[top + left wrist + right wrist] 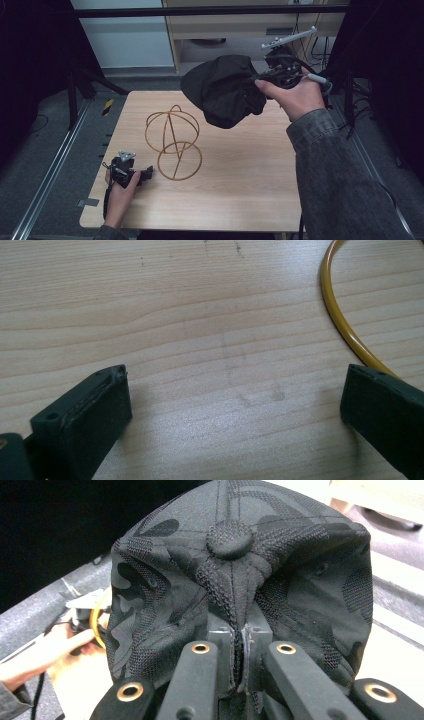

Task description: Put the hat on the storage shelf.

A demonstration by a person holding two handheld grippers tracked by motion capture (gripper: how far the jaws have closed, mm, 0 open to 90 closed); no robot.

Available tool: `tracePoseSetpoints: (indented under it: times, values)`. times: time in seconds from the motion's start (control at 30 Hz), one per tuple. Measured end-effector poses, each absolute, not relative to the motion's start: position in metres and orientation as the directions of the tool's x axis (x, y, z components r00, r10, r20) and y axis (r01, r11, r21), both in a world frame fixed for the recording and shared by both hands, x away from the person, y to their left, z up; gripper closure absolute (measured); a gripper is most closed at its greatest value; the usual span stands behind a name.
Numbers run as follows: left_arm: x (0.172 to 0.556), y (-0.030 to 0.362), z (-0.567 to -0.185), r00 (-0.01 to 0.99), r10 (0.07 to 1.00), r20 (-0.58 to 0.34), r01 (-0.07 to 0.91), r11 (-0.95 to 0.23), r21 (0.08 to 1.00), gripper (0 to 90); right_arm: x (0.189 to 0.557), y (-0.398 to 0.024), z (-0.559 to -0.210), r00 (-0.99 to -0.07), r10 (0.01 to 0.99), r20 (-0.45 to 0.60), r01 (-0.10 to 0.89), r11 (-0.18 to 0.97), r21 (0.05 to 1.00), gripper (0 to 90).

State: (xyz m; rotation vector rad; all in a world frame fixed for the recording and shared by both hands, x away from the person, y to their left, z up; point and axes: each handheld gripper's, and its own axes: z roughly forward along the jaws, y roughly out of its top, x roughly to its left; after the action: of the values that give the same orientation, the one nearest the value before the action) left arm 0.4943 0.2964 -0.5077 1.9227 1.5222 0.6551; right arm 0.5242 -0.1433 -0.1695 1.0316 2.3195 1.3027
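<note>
The right gripper (261, 80), upper right of the high view, pinches a black cap (222, 90) aloft. At lower left, the left gripper (149, 173) rests on the table (240, 190), jaws spread wide beside a wire stand (172, 142).

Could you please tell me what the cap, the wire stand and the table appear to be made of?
Cap: dark woven fabric, matte, judging by its textured mesh panels, stitched seams and faint camouflage pattern. Wire stand: thin rod, probably metal, with a glossy yellow-gold coating that shines. Table: light wood or wood-look laminate, smooth, with visible grain lines.
</note>
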Motion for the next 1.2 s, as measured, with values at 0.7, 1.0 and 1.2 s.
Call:
tracePoseSetpoints:
  times: [0.7,1.0,1.2]
  values:
    - [0.494,0.296,-0.508,0.220,0.975,0.015,0.681,-0.165,0.713,0.0,0.520,-0.052,-0.165,-0.818,0.569,0.082,0.376,0.422,0.825,86.4]
    - [0.494,0.296,-0.508,0.219,0.976,0.015,0.683,-0.164,0.712,0.0,0.524,-0.026,-0.185,-0.842,0.532,0.088,0.382,0.474,0.794,86.3]
    - [0.494,0.296,-0.508,0.218,0.976,0.015,0.681,-0.163,0.714,0.0,0.527,-0.024,-0.194,-0.846,0.524,0.098,0.391,0.485,0.783,86.2]
